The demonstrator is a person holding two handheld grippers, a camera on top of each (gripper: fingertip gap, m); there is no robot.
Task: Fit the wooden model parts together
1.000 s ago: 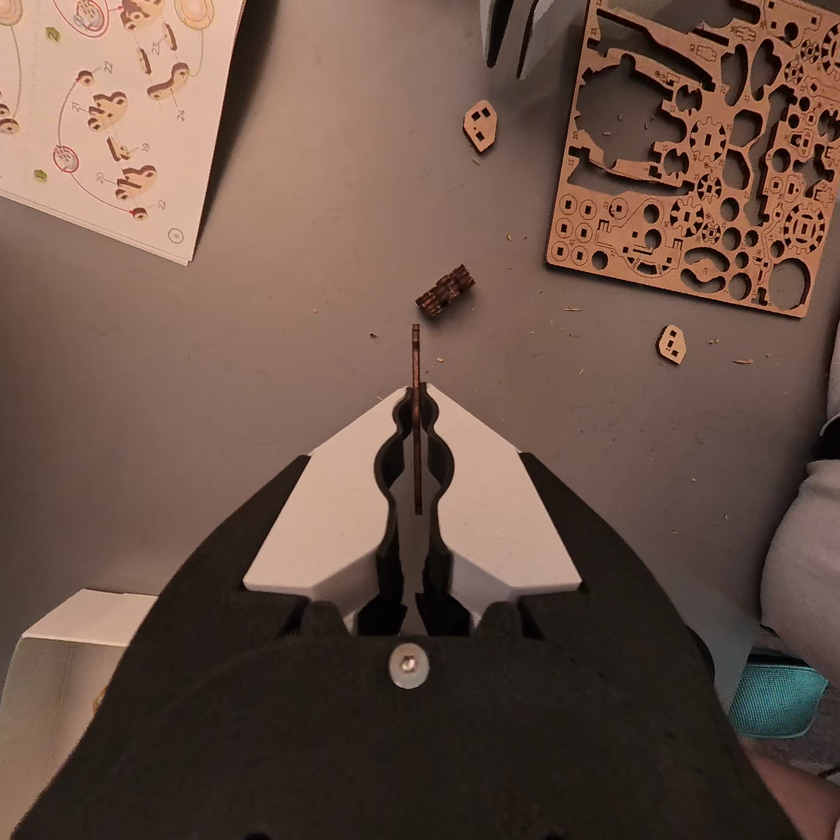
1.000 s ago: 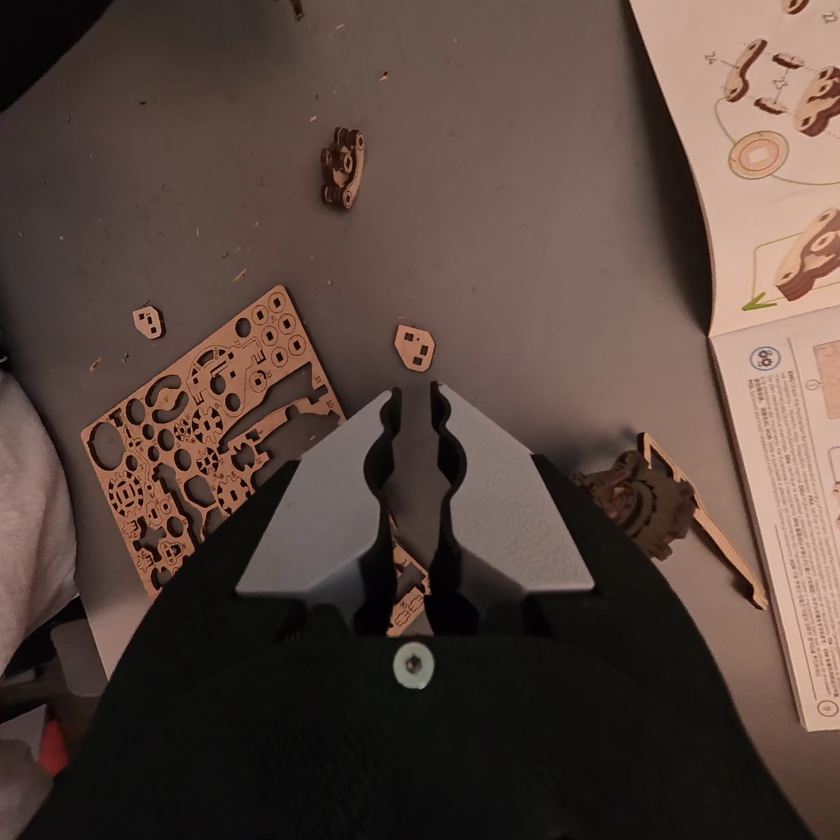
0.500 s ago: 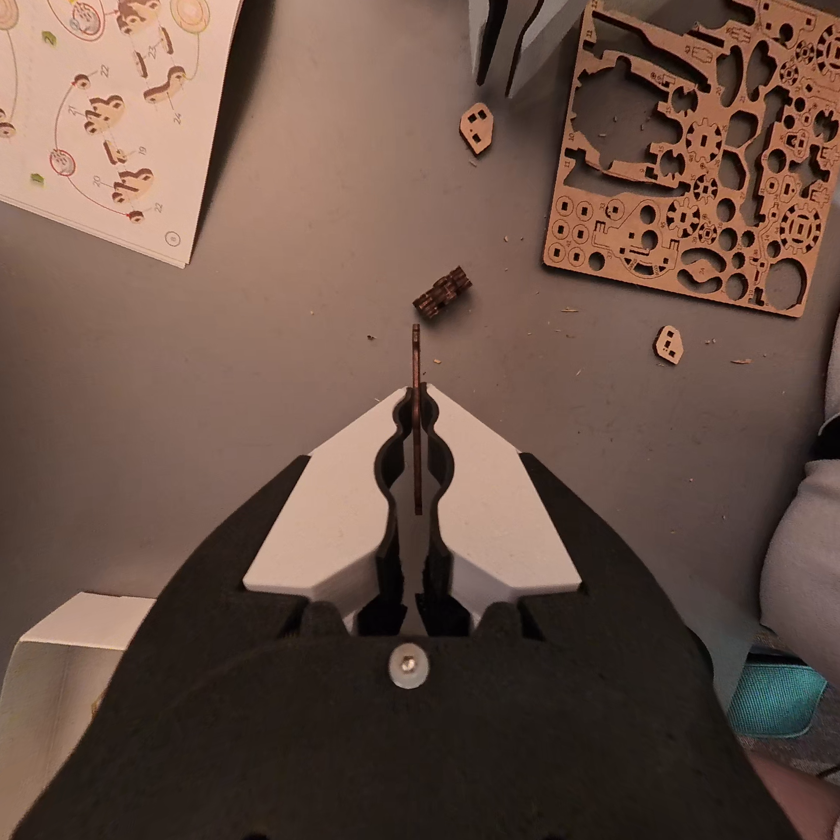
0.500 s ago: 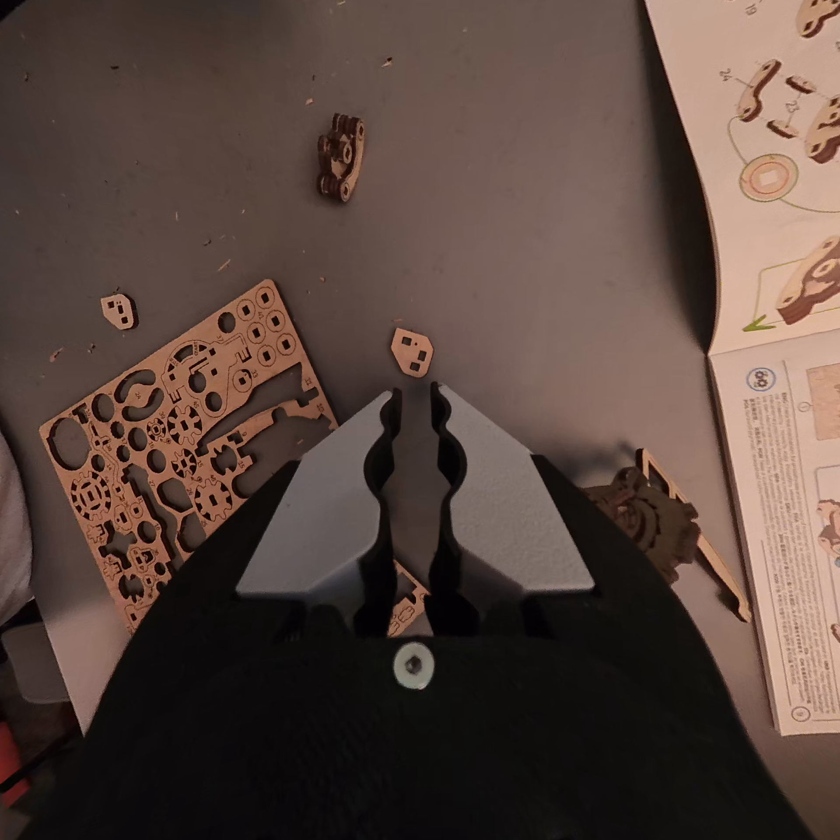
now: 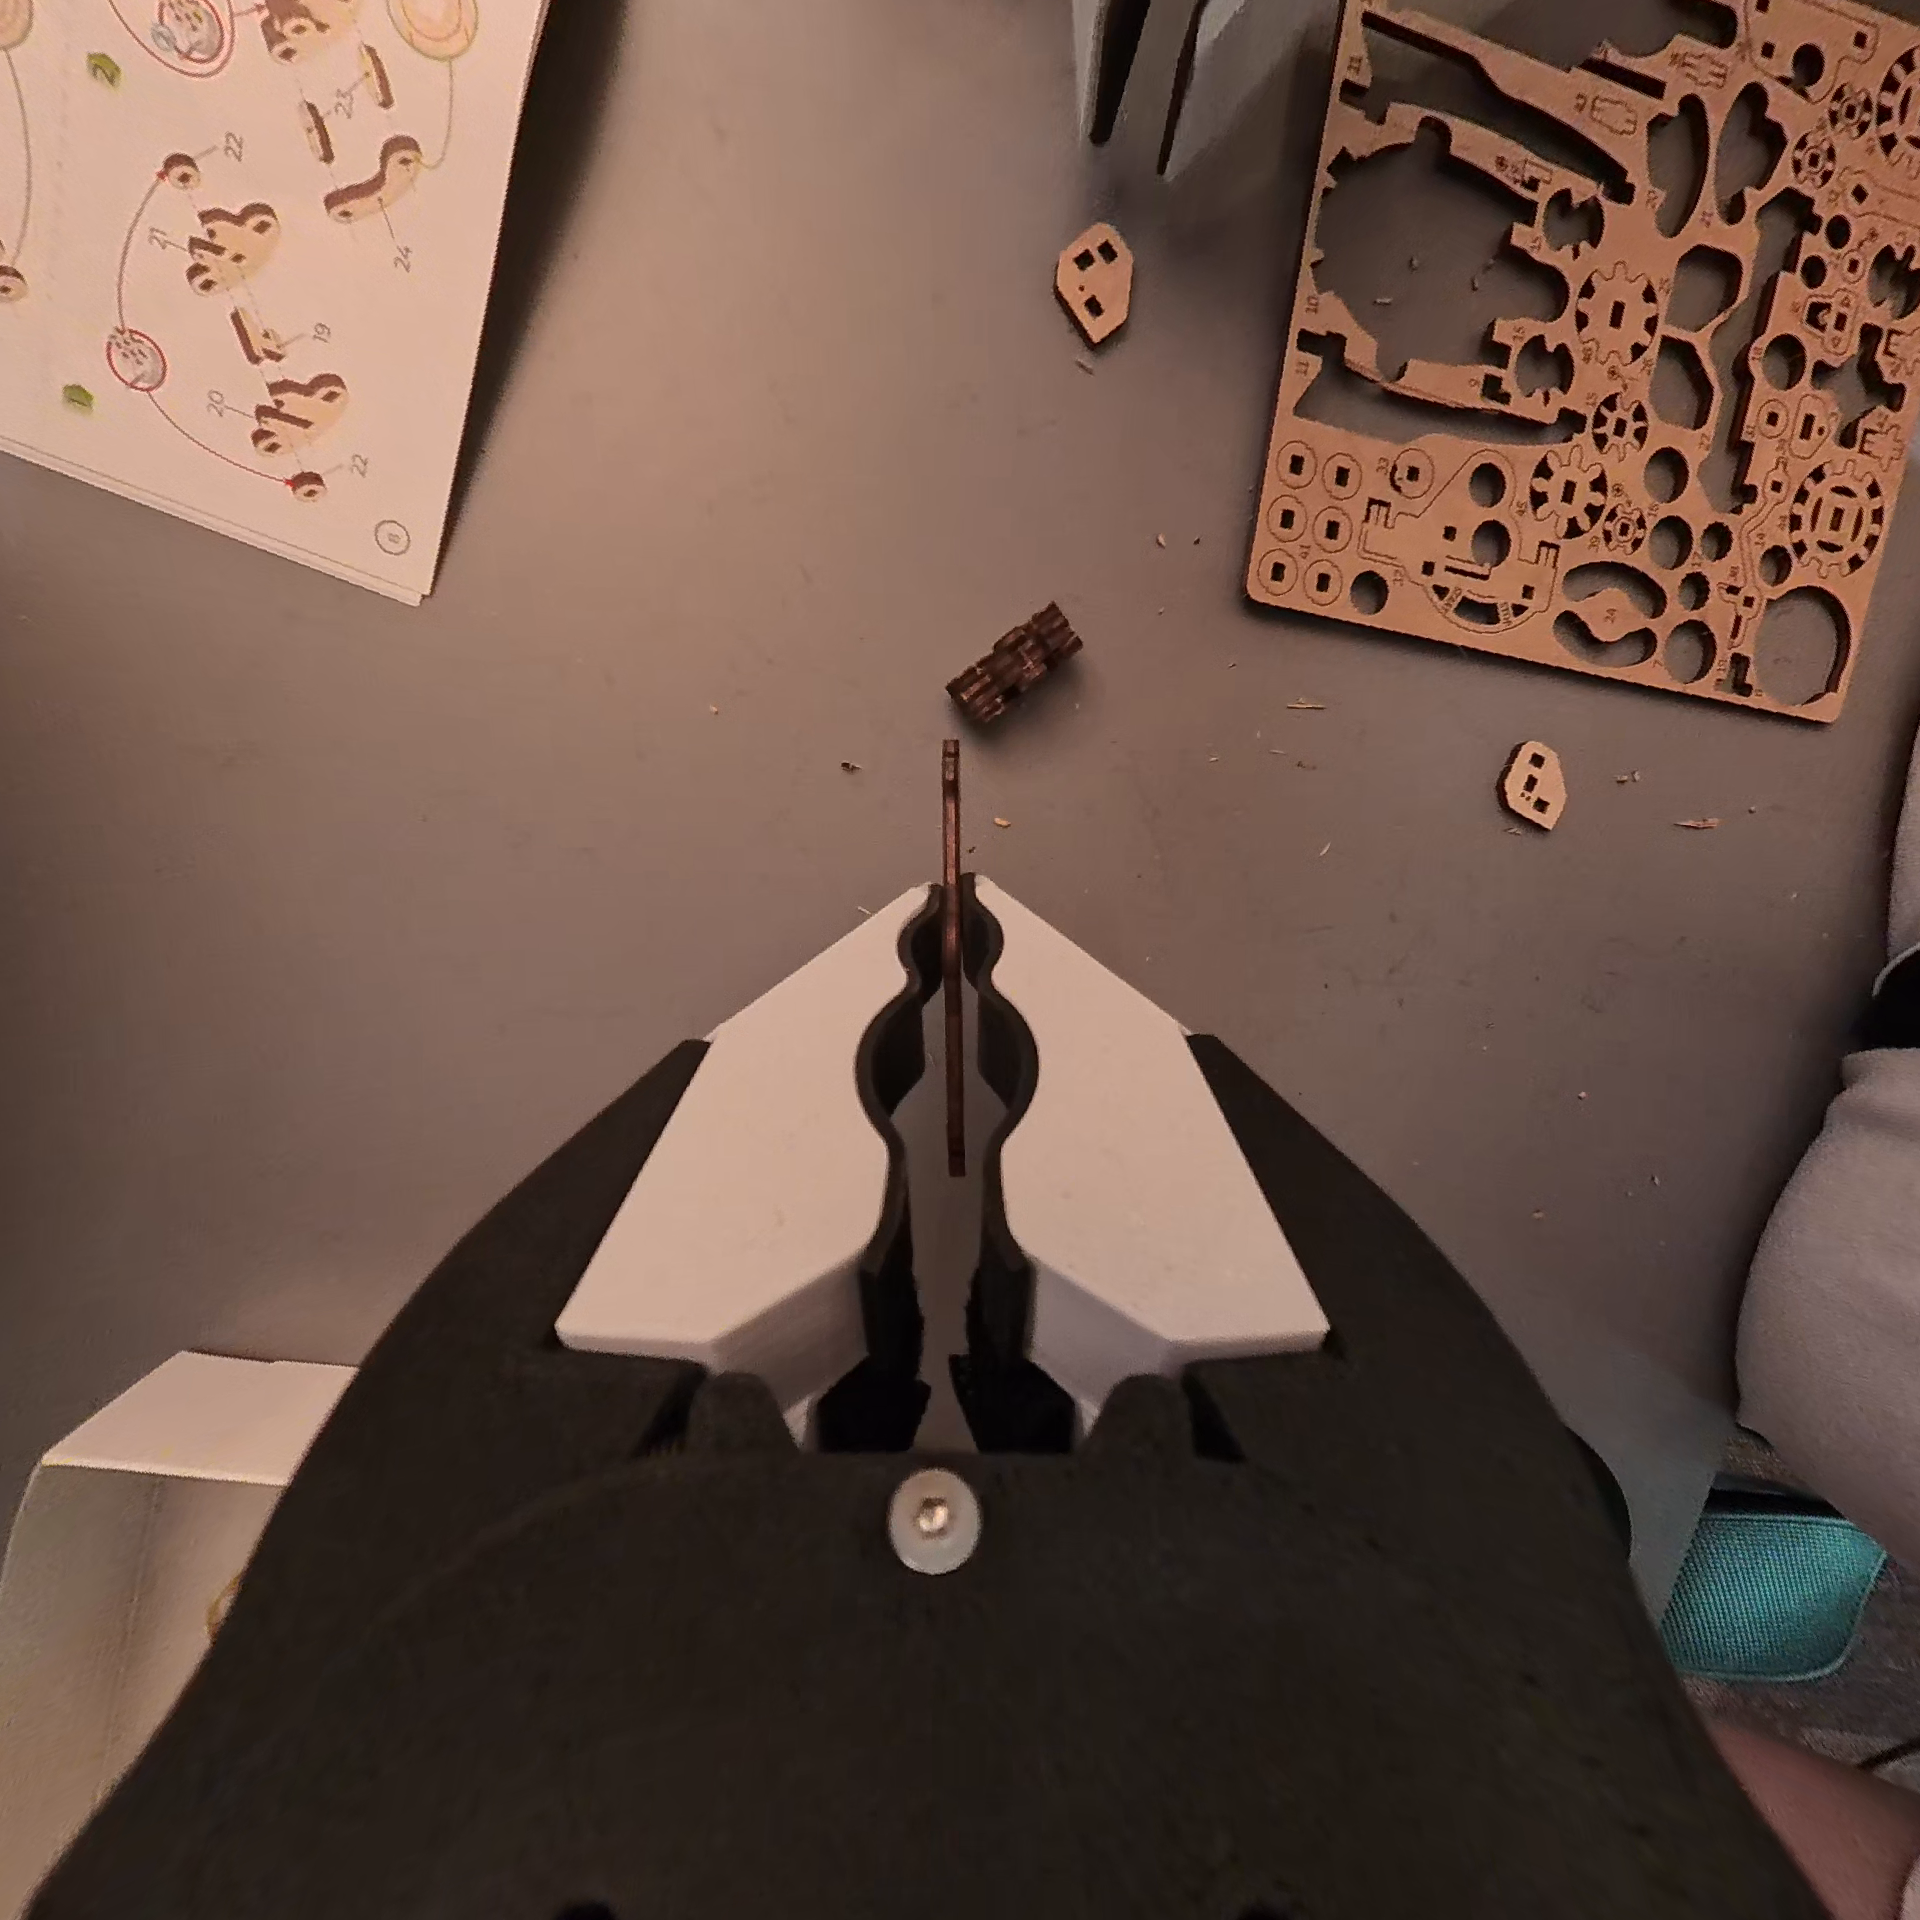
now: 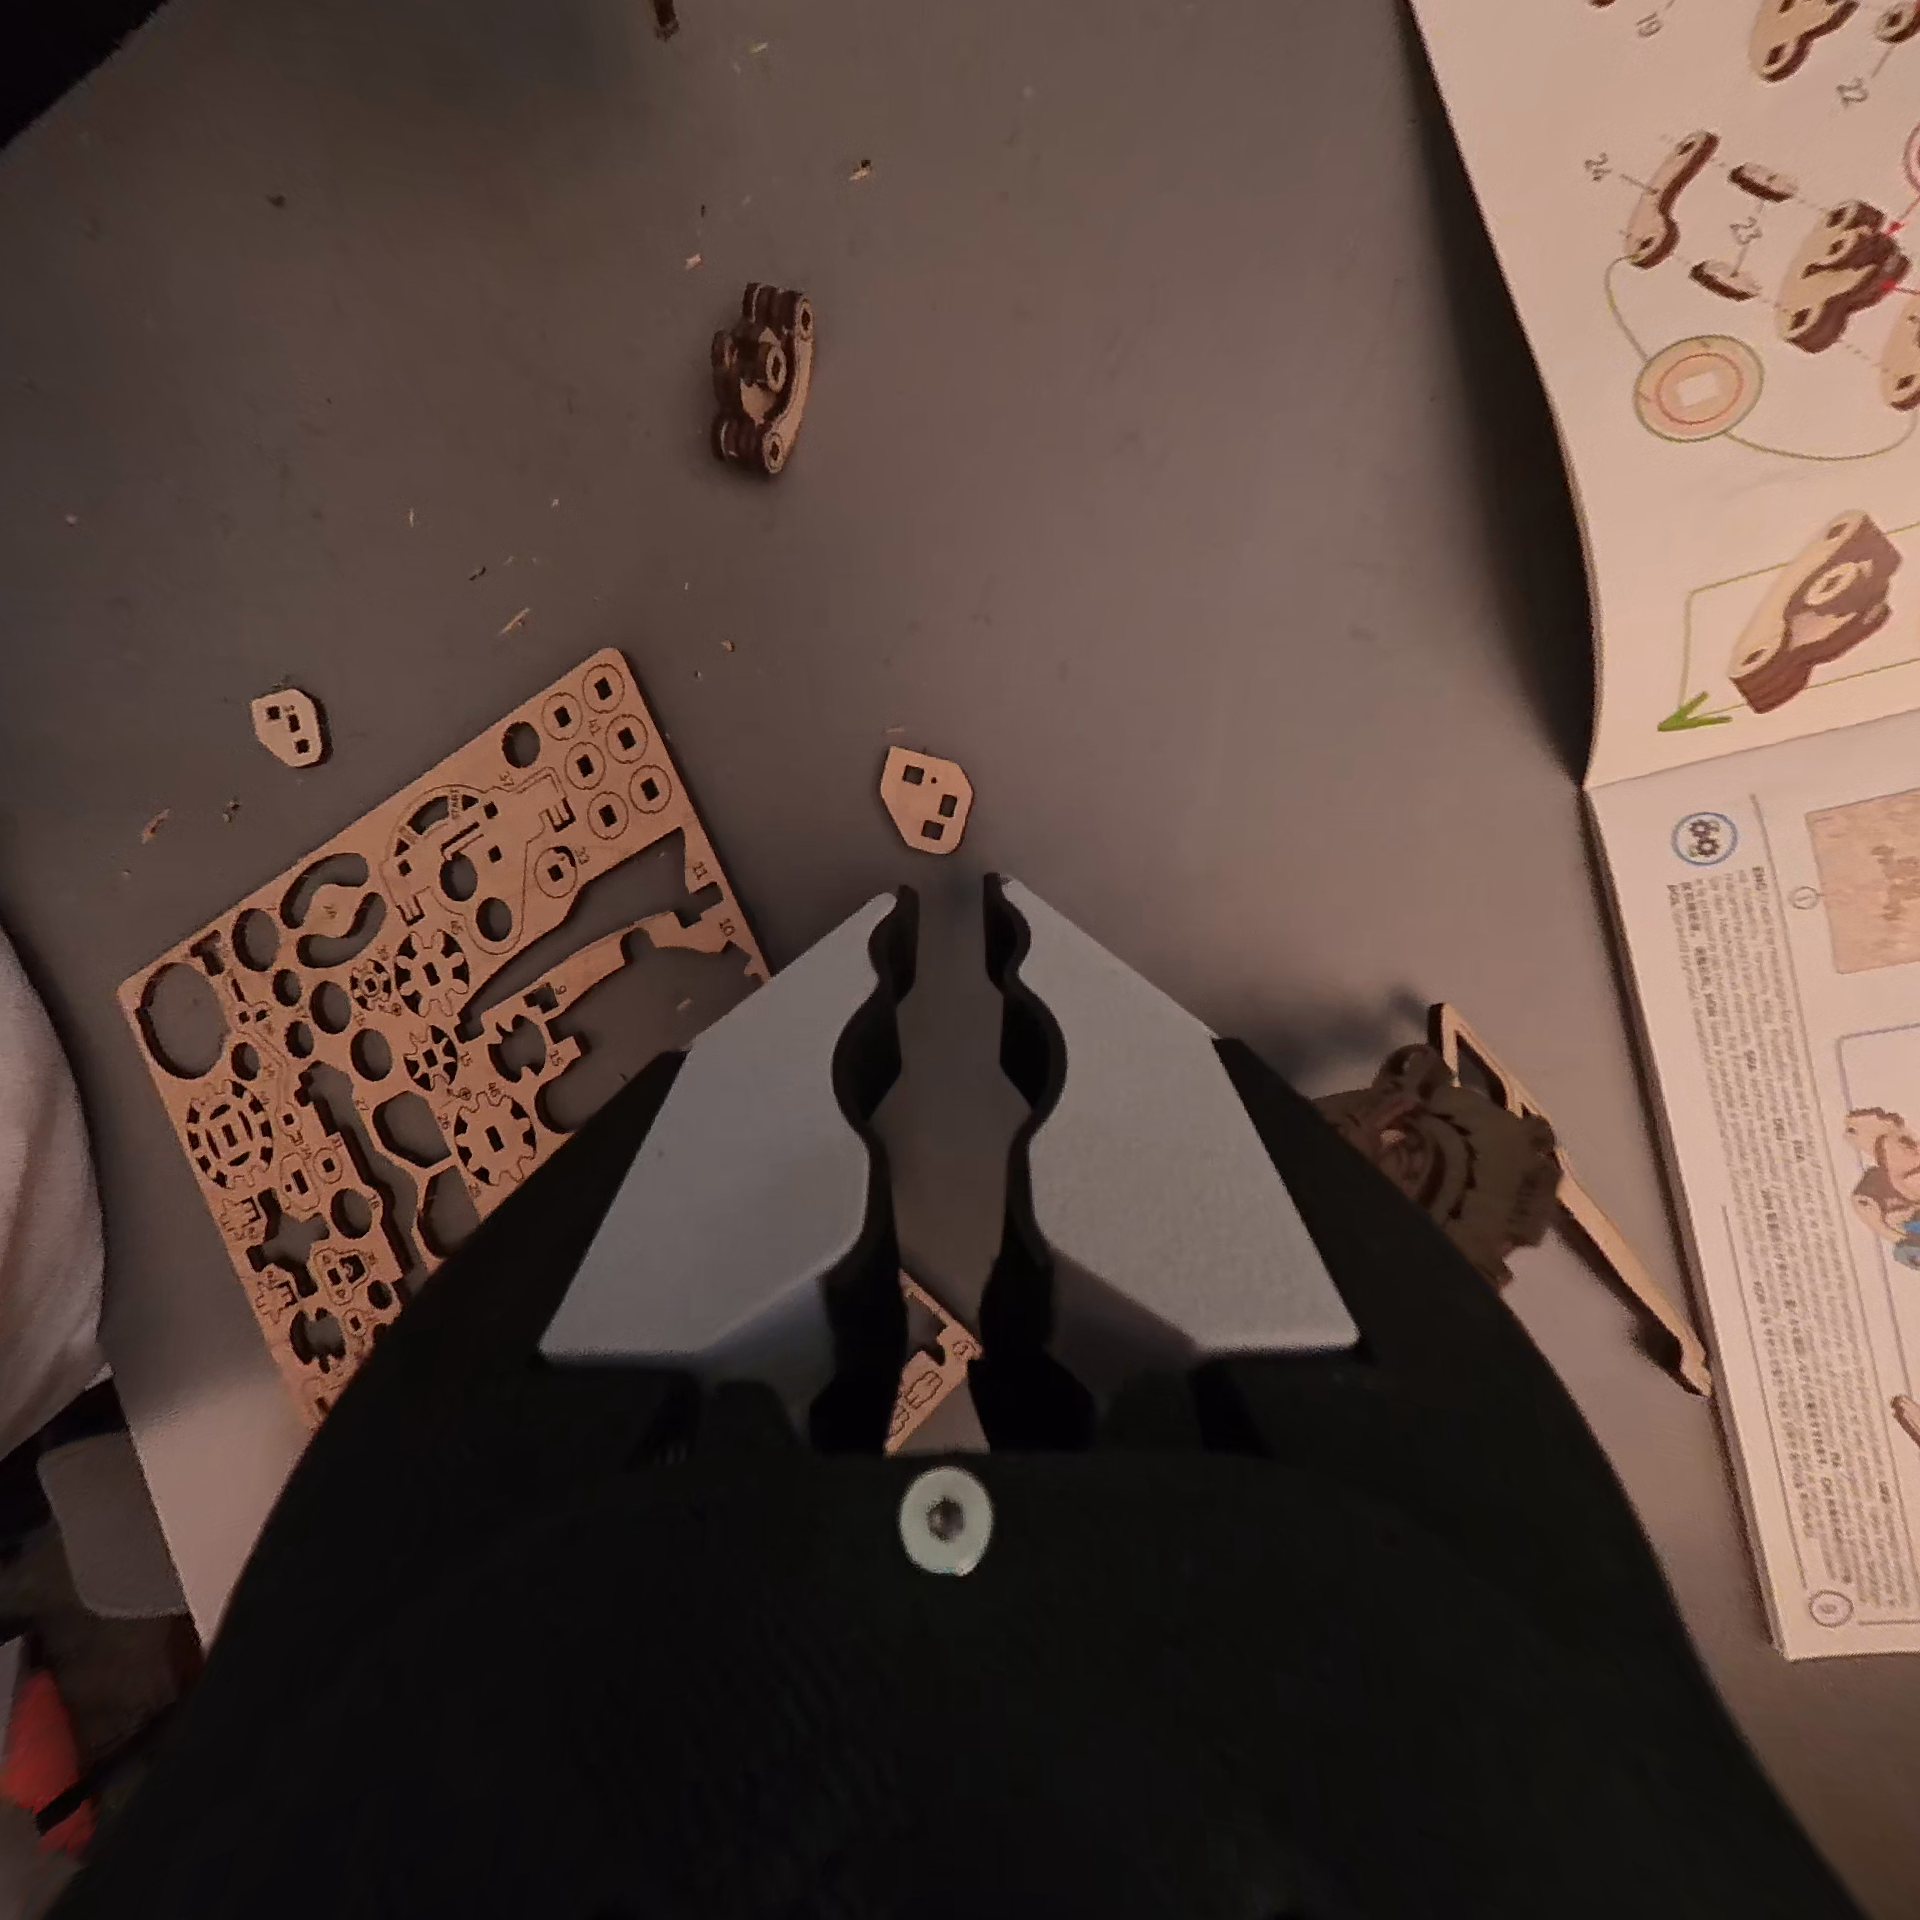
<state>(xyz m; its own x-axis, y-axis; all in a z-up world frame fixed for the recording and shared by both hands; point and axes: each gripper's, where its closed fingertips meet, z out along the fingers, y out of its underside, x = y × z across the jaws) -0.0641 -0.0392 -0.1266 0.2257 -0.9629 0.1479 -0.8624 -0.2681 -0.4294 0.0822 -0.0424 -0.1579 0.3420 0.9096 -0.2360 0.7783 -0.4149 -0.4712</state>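
- Across the grey desk point(image 5: 727, 935), from the left: one open instruction booklet point(image 5: 239, 260) at the far left corner and one white box point(image 5: 114, 1538) at the near left edge.
- Wooden things, counted in the left wrist view: one flat strip point(image 5: 952, 831) held edge-on, one small dark stacked assembly point(image 5: 1016, 675) lying on the desk, two small loose shield-shaped pieces point(image 5: 1094, 283) point(image 5: 1530, 784), and one laser-cut parts sheet point(image 5: 1621, 353) with many pieces punched out, at the far right.
- The left hand-held gripper point(image 5: 950, 902) is pressed together on the flat strip, pinching it near the tips so that one end sticks out ahead and the other runs back between the fingers.
- The stacked assembly lies just beyond the strip's front end, slightly to its right, not touching it.
- In the right wrist view, again left to right: the parts sheet point(image 6: 416, 1018), the two loose pieces point(image 6: 291, 727) point(image 6: 928, 800), the stacked assembly point(image 6: 762, 379) farther off, one larger dark geared assembly point(image 6: 1455, 1153) with a pale frame beside the right finger, then the booklet point(image 6: 1766, 935).
- The right hand-held gripper point(image 6: 951, 894) is slightly spread and holds nothing; the nearer loose piece lies just ahead of its tips.
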